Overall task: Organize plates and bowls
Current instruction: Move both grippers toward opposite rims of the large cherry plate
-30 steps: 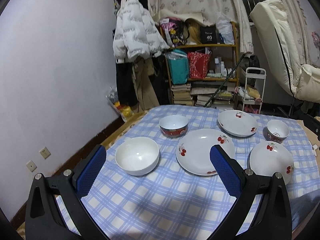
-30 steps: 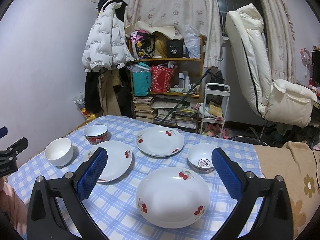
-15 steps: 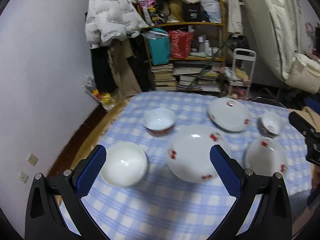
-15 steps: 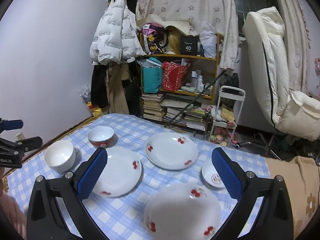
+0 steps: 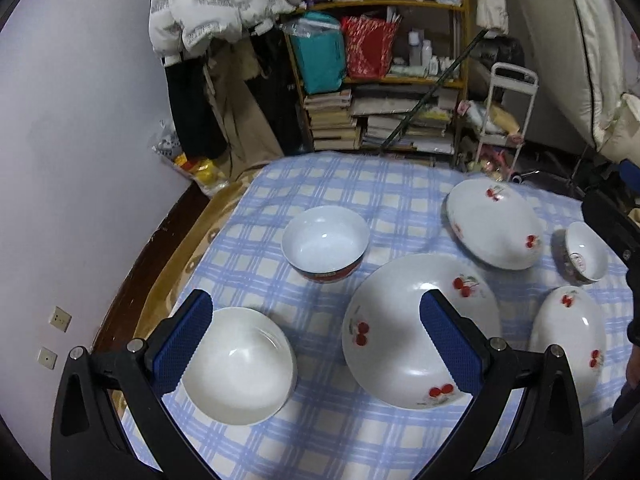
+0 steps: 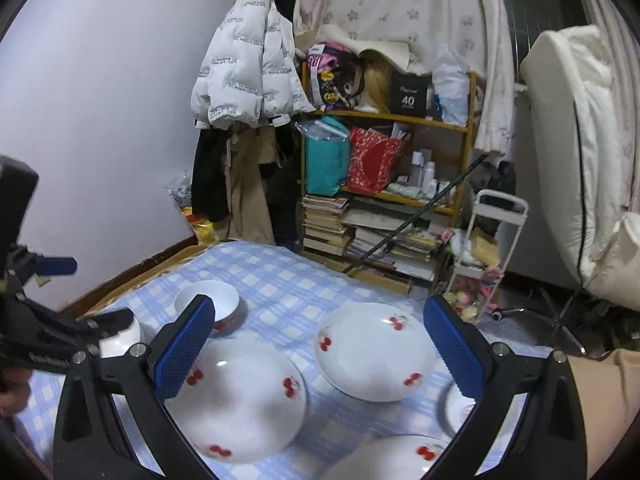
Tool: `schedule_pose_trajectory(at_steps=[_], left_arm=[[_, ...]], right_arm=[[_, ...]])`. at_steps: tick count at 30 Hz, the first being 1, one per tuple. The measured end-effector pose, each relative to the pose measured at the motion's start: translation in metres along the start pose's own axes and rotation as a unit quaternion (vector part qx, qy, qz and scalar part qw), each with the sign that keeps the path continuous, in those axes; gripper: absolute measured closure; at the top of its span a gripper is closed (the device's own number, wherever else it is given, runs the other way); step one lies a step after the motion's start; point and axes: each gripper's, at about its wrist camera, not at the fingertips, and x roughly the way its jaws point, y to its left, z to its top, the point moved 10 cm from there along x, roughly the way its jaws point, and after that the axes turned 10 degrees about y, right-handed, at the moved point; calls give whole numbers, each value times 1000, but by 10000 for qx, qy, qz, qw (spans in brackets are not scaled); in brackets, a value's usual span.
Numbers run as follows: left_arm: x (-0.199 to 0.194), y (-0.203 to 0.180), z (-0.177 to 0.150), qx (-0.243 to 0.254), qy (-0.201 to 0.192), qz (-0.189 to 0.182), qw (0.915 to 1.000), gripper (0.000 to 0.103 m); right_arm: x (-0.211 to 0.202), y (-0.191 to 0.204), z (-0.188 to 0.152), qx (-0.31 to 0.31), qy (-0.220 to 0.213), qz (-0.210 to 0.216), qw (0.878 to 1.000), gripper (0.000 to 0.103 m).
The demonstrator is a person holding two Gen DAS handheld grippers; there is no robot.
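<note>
Checked tablecloth (image 5: 320,192) before cluttered shelf (image 5: 384,60).

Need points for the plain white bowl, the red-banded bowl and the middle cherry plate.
plain white bowl (image 5: 240,368), left wrist view, inner floor.
red-banded bowl (image 5: 325,240), left wrist view, inside bottom.
middle cherry plate (image 5: 400,320), left wrist view, bare centre.

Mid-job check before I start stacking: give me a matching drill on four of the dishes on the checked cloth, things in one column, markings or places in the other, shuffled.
1. plain white bowl
2. red-banded bowl
3. large cherry plate
4. small logo bowl

a. red stamp inside
b. under the left gripper's right pad
c. no decoration
d. far side of the plain bowl

Pairs: 1-c, 2-d, 3-b, 4-a
</note>
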Motion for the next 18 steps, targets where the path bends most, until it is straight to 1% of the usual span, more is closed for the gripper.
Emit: schedule_pose_trajectory(at_steps=[4,7,8,10,12,15,18], left_arm=[[25,-1,4,-39,106,19,9999,1],[44,-7,4,-55,233,-98,9997,1],[48,-7,3,-103,264,-145,9995,1],[60,-5,3,-411,369,-191,9983,1],[68,-7,3,-478,436,-229,9976,1],[80,-13,1,-331,527,-226,9978,1],[88,-18,-2,-217,552,-138,9981,1]], right_arm=[[22,3,-8,-78,211,8,9997,0],[35,6,-19,-165,329,36,9993,0],[41,6,-24,-182,414,41,9990,0],[52,5,-32,-202,595,-27,9980,0],[62,2,-39,-190,740,-56,9971,0],[70,2,-52,-73,825,234,9963,0],[85,-2,-67,-14,1094,279,9936,0]])
